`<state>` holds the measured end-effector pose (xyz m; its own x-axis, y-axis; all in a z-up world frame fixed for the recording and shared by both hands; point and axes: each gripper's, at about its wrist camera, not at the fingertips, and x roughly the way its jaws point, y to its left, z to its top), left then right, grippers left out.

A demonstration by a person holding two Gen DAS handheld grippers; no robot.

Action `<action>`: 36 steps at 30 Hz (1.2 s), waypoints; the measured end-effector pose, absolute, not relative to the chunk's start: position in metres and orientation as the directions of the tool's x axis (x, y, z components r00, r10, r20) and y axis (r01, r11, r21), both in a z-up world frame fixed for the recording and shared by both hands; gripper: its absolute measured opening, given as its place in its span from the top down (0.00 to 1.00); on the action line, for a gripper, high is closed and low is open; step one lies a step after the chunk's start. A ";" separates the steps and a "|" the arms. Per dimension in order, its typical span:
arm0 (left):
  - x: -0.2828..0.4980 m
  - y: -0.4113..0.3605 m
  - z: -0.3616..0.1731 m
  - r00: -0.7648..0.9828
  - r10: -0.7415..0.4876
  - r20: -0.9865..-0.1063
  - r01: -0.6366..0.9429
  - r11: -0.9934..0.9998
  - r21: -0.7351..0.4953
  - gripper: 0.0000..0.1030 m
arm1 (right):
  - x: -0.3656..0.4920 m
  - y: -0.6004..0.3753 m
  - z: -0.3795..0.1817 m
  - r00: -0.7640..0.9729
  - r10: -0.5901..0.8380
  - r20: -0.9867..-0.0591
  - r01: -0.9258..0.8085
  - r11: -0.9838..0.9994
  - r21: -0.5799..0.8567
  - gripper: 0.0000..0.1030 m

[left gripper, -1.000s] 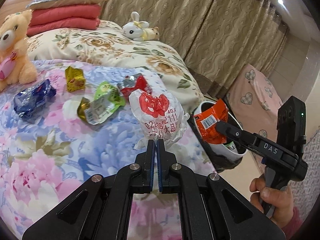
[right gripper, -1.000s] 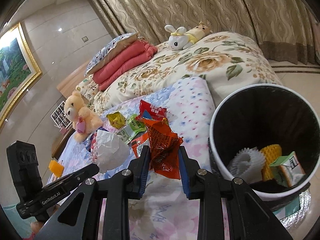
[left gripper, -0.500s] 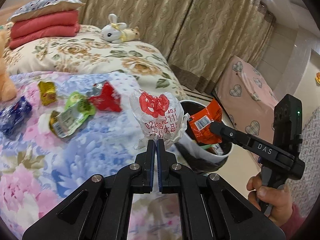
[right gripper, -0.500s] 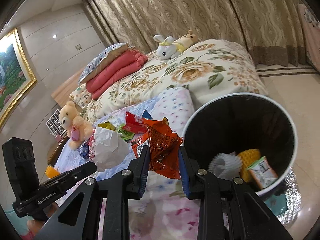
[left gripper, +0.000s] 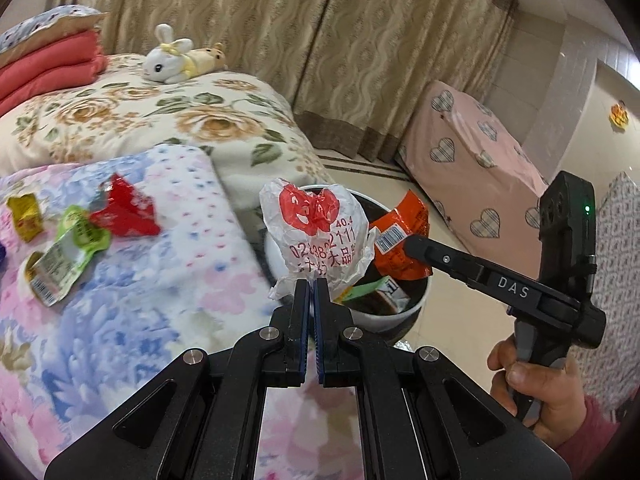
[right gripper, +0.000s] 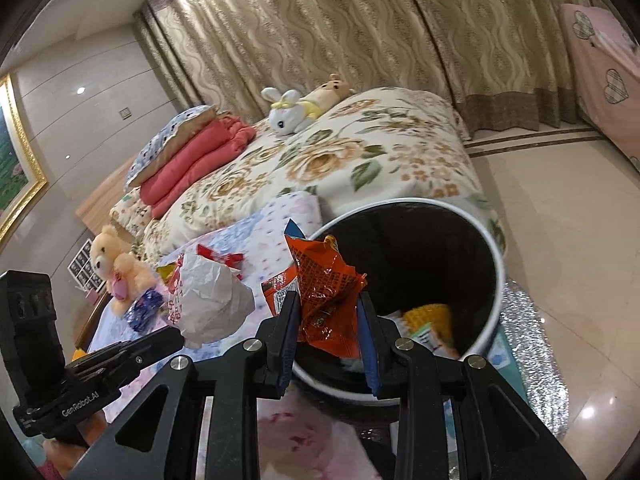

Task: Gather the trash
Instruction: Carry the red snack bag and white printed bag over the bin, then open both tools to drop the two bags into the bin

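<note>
My left gripper is shut on a crumpled white wrapper with red print, held up in front of the white-rimmed trash bin. My right gripper is shut on an orange snack wrapper, held over the near rim of the bin. In the left wrist view that orange wrapper hangs over the bin's mouth, gripped by the right gripper. The white wrapper shows in the right wrist view, left of the bin. Trash lies inside the bin.
Red, green and yellow wrappers lie on the floral blanket. A teddy bear and a blue wrapper sit farther left. A bunny toy and folded red quilts rest on the bed. Pink-covered furniture stands by the curtain.
Both grippers have carried their wrappers sideways from over the blanket to the bin. The bin now sits right behind the white wrapper and under the orange one.
</note>
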<state>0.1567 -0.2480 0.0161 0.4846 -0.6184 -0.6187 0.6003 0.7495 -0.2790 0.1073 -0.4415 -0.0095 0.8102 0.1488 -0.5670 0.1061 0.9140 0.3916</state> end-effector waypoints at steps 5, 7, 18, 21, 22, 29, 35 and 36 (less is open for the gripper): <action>0.160 -0.269 0.016 0.467 -0.621 -0.629 0.622 0.737 -0.266 0.98 | 0.109 -0.455 -0.011 0.809 0.131 -0.572 0.127 0.913 0.388 0.72; 0.162 -0.275 0.016 0.462 -0.621 -0.633 0.628 0.733 -0.261 0.98 | 0.111 -0.458 -0.011 0.808 0.125 -0.575 0.132 0.913 0.385 0.72; 0.175 -0.295 0.006 0.435 -0.607 -0.665 0.632 0.732 -0.254 0.98 | 0.119 -0.475 -0.019 0.791 0.109 -0.602 0.160 0.913 0.375 0.72; 0.178 -0.298 0.005 0.431 -0.606 -0.669 0.633 0.731 -0.254 0.98 | 0.122 -0.476 -0.021 0.786 0.106 -0.609 0.164 0.914 0.371 0.72; 0.179 -0.299 0.004 0.429 -0.605 -0.671 0.634 0.731 -0.254 0.98 | 0.123 -0.476 -0.021 0.785 0.104 -0.611 0.165 0.915 0.368 0.72; 0.186 -0.302 -0.001 0.399 -0.608 -0.686 0.637 0.722 -0.270 0.98 | 0.129 -0.479 -0.024 0.772 0.101 -0.628 0.175 0.916 0.362 0.68; 0.184 -0.298 -0.003 0.405 -0.605 -0.685 0.631 0.727 -0.269 0.68 | 0.131 -0.482 -0.028 0.759 0.093 -0.644 0.202 0.907 0.369 0.49; 0.183 -0.295 -0.003 0.417 -0.602 -0.681 0.627 0.733 -0.264 0.61 | 0.131 -0.482 -0.027 0.760 0.089 -0.644 0.205 0.907 0.368 0.41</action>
